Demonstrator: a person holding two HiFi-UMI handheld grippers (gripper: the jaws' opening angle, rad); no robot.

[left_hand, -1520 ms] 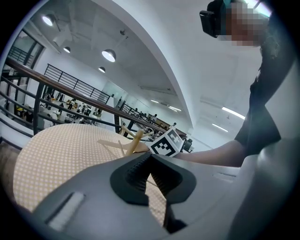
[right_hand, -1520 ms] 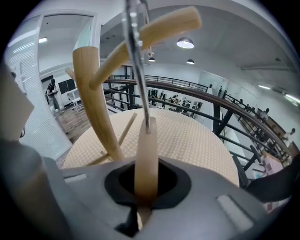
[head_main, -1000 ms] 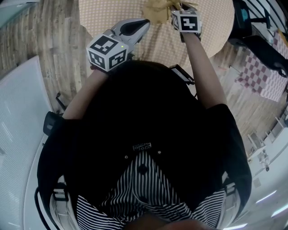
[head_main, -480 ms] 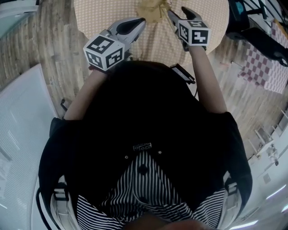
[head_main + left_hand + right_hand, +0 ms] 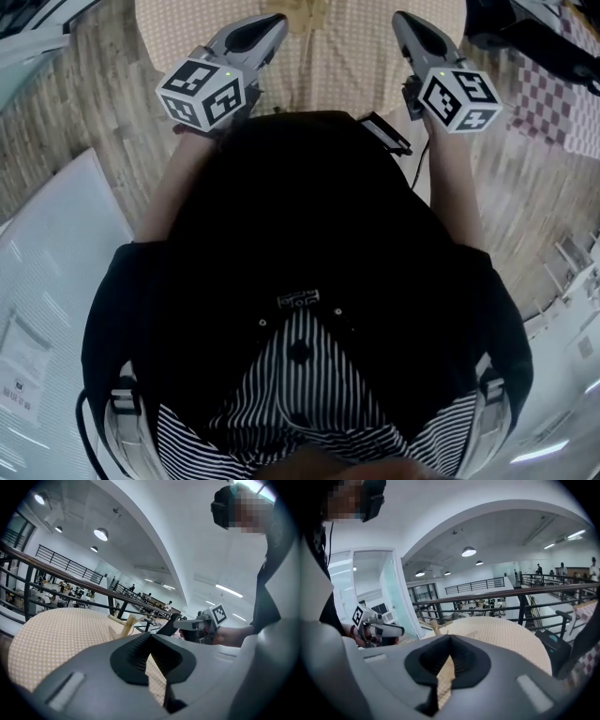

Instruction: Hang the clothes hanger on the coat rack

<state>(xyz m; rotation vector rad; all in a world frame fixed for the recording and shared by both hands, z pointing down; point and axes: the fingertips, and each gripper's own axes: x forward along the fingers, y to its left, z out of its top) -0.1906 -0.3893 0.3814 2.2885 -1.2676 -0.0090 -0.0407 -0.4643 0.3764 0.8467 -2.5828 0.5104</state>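
Hanger-like wooden piece (image 5: 123,624) sits near the round table's (image 5: 51,639) far edge. Your left gripper (image 5: 151,635) and right gripper (image 5: 449,637) are both closed, holding nothing.

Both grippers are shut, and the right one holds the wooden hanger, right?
The left gripper and the right gripper are both shut, but the right one holds nothing: the right gripper view shows its jaws together and empty. The wooden hanger lies on the table beyond.

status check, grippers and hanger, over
Left gripper jaws shut, empty. Right gripper jaws shut, empty. Wooden rack on table, clear of both; hanger too small to tell. Nothing in the way.
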